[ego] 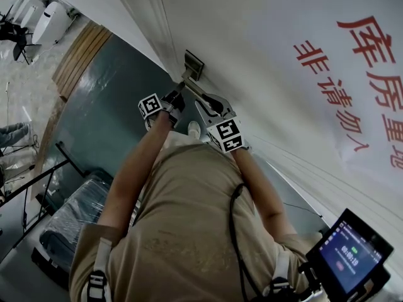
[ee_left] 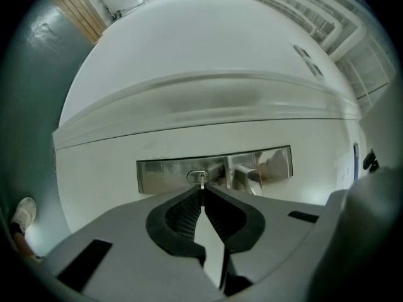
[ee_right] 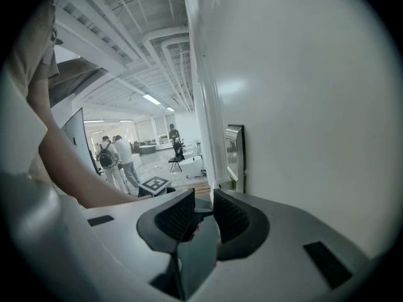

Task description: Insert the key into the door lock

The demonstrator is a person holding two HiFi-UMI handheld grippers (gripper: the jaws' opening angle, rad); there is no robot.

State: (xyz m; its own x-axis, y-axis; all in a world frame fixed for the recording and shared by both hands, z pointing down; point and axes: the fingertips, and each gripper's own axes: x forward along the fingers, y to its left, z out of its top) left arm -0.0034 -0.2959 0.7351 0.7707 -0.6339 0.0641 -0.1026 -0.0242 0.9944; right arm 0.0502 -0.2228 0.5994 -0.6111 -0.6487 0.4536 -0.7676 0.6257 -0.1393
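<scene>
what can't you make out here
- How far the key is in the lock: left gripper view, the left gripper covers the blade; head view, too small.
- Sign: head view, cut off by the right edge.
- Screen text: head view, too small.

Soft even light, reflections on the lock plate (ee_left: 164, 173), dark fisheye corners in the 2 gripper views.

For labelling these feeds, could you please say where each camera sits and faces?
Head view: on the person's head, looking steeply down the torso and both arms to the lock plate.
Left gripper view: on the left claw, squarely facing the plate, key pinched.
Right gripper view: on the right claw, looking along the door; forearm at left.
All three show the lock plate.
</scene>
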